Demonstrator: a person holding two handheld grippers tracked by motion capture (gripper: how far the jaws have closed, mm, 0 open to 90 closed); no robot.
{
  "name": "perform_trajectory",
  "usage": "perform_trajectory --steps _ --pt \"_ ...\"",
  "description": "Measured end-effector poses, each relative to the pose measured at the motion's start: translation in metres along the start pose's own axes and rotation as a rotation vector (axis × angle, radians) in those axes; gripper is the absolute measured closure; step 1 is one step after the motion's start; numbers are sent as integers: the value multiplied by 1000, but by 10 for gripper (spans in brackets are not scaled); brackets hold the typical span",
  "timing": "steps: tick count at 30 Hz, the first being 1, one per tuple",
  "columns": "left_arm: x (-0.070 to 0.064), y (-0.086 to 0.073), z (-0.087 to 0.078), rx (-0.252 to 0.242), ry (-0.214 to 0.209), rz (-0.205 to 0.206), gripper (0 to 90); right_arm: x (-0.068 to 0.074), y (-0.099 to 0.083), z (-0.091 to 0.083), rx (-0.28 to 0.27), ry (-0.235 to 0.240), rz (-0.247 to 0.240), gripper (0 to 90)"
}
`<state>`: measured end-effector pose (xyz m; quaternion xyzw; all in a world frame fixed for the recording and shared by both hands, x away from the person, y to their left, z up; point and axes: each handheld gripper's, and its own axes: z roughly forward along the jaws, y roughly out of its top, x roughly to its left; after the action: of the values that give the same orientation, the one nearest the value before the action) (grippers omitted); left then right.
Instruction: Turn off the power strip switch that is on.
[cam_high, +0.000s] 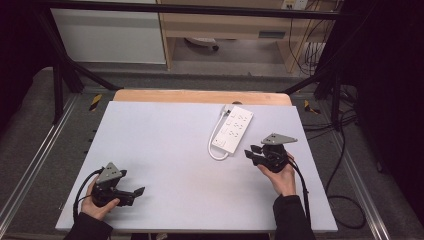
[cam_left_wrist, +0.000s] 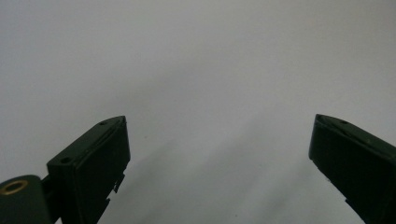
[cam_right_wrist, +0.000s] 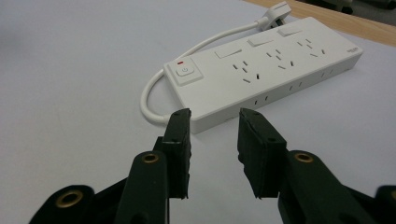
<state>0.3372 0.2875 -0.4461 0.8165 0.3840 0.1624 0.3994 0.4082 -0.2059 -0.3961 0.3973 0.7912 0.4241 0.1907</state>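
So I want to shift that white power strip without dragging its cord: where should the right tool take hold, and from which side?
Judging by its pose, grip the power strip across its narrow width at the near switch end, coming in low from the right tool side. It lies flat, its long sides are straight and parallel, and that end already faces the open jaws. Its cord loops off the same end, so stay clear of it.

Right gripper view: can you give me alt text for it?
A white power strip lies on the pale table, just beyond the right gripper, whose black jaws stand slightly apart and empty. Its white cable loops from the switch end back to a plug.
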Motion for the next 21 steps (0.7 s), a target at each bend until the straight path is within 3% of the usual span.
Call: perform_trajectory --steps 21 --pt "0 0 0 -1 0 -1 52 -1 14 24 -19 13 11 846"
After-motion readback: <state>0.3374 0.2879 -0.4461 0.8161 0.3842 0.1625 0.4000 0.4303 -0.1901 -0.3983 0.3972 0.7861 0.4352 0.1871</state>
